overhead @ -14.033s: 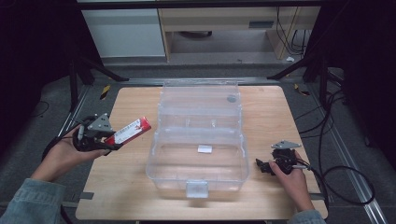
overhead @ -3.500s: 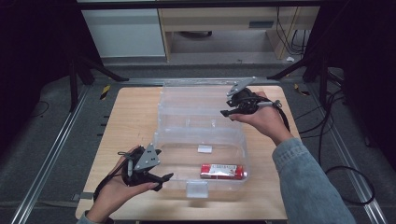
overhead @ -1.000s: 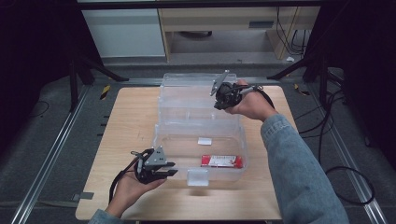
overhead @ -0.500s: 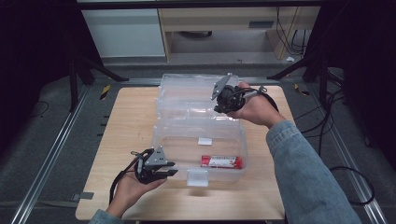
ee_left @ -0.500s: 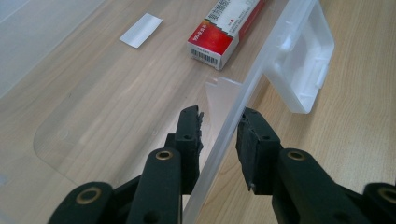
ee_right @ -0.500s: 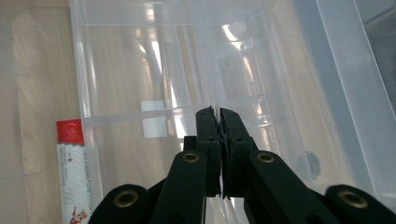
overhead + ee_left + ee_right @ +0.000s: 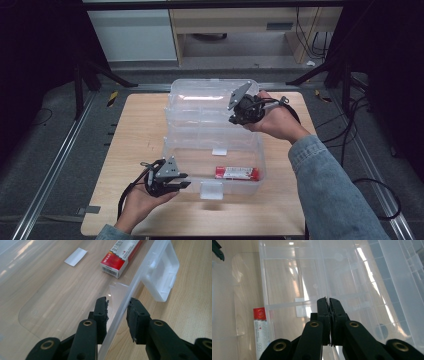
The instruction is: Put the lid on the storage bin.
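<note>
A clear plastic storage box (image 7: 168, 150) stands on the wooden table, its hinged lid (image 7: 200, 95) raised at the back. A red and white toothpaste carton (image 7: 237, 173) (image 7: 121, 255) (image 7: 262, 332) lies on the box floor near the front. My right gripper (image 7: 234, 119) (image 7: 328, 300) is shut on the lid's free edge and holds the lid tilted up over the box. My left gripper (image 7: 186, 180) (image 7: 117, 302) is at the box's front left, one jaw inside and one outside, shut on the front wall.
A clear latch flap (image 7: 211, 190) (image 7: 162, 277) hangs at the middle of the box's front. A white label (image 7: 219, 151) (image 7: 75, 256) is stuck to the box floor. Bare table (image 7: 135, 125) lies left of the box. Dark stand legs and cables flank the table.
The right gripper has swung the lid a little further up and toward the front of the box. The left gripper and the carton have stayed put.
</note>
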Demonstrator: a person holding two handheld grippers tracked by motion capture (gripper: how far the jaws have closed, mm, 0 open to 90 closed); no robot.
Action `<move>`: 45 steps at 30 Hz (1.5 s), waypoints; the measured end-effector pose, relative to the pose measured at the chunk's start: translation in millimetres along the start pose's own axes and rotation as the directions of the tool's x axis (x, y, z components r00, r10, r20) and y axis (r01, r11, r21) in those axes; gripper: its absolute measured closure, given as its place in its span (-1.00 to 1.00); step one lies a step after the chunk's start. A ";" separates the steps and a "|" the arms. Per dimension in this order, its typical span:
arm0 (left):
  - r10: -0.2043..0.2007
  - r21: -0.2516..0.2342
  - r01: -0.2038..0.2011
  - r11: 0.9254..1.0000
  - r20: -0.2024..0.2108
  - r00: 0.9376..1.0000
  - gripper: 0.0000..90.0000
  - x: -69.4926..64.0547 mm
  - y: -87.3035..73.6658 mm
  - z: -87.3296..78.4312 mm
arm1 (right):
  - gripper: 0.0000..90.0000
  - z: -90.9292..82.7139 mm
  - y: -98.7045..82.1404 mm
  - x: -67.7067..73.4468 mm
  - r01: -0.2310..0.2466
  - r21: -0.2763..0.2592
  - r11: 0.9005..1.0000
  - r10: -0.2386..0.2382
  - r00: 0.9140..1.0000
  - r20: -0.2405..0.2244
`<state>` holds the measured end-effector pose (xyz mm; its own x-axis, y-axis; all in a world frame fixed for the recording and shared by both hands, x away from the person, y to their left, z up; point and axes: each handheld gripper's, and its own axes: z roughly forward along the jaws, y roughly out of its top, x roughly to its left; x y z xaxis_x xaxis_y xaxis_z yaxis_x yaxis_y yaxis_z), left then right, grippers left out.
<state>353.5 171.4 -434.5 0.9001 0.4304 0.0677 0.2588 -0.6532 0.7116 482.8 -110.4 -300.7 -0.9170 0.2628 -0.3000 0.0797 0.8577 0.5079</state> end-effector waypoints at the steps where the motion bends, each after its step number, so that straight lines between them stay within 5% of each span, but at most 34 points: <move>1: -0.006 -0.002 0.006 1.000 -0.002 1.000 0.55 0.2 0.3 0.4 | 0.96 -0.1 0.1 -0.1 0.004 0.001 1.000 -0.004 1.000 0.001; 12: -0.017 -0.008 0.017 1.000 -0.020 1.000 0.56 5.1 8.0 9.4 | 0.94 6.1 2.2 -16.4 -0.004 0.012 1.000 0.004 1.000 0.011; 45: -0.013 -0.011 0.013 1.000 -0.023 1.000 0.55 4.1 7.8 9.8 | 0.95 -17.3 -13.5 33.8 -0.008 -0.080 0.997 0.009 1.000 0.008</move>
<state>362.6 162.0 -435.6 0.8882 0.4534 0.0744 0.2667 -0.6406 0.7201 443.9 -120.7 -303.8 -0.9132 0.2736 -0.3020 0.0552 0.8173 0.5735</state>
